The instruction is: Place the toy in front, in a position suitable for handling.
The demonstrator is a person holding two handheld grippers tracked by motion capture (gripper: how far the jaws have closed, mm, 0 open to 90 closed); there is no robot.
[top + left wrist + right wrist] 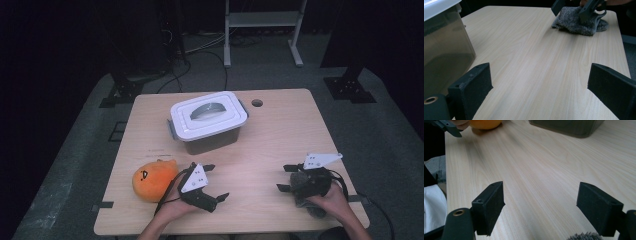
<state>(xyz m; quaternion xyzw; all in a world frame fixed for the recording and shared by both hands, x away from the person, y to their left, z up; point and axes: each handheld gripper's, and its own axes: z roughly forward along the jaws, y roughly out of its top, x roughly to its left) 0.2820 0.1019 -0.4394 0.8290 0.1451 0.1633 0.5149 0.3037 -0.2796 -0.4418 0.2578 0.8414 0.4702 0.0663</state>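
A round orange plush toy (152,179) (485,123) lies at the table's front left. Just to its right my left gripper (216,181) (541,85) stands open, its jaws wide apart over bare wood and pointing toward the right side. A grey knitted cloth (306,195) (574,22) (582,236) lies at the front right, under the body of my right gripper (283,178) (541,207). That gripper is open too, pointing left, with nothing between its jaws. A box with a white lid (209,116) and dark clear walls (444,50) (569,127) stands shut at the middle back.
The wooden table (280,135) has a small round hole (257,103) near its back edge. A white metal frame (262,30) and cables stand on the floor behind. A wide stretch of bare wood lies between the two grippers.
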